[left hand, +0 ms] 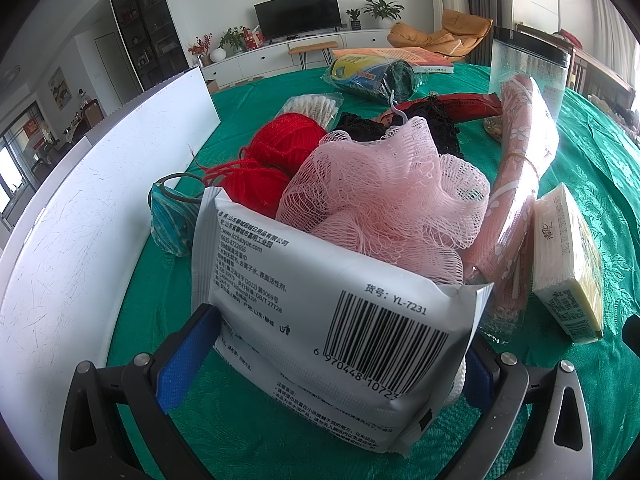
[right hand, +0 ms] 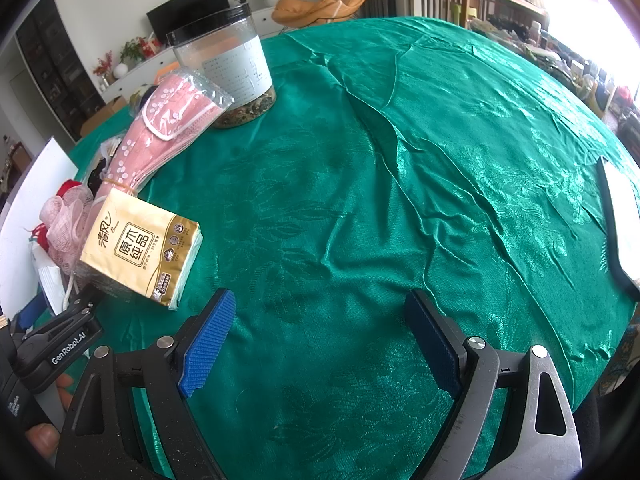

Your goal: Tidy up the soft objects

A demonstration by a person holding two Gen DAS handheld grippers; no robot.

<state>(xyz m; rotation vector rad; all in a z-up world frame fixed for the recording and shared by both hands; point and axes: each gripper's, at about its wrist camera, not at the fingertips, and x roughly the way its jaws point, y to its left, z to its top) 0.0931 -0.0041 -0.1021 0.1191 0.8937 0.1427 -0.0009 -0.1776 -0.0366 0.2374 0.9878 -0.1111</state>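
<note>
- Currently, at far left of the left wrist view, a white board [left hand: 80, 216] stands on edge on the green-clothed worktop [left hand: 240, 432].
- Just beside the board lies a teal yarn ball [left hand: 170, 216] with a dark hair tie [left hand: 180, 188] on it.
- The left gripper [left hand: 332, 364] has its jaws pinching a white wet-wipe pack [left hand: 320, 304], barcode side towards the camera, held at the near edge of the pile.
- Behind the pack sit red yarn [left hand: 276, 152] and a pink mesh bath sponge [left hand: 384, 192]; the pack touches the sponge. Something black lies behind the sponge, possibly lace; the view is too crowded to be sure.
- Right of the sponge, a bagged bundle of pink face masks [left hand: 516, 184] leans towards a clear jar [left hand: 528, 68] with a black lid.
- A yellow tissue pack [left hand: 568, 264] lies just beside the masks.
- In the right wrist view, the right gripper [right hand: 320, 344] hovers over bare cloth with jaws spread, nothing between them, apart from the tissue pack at its left.
</note>
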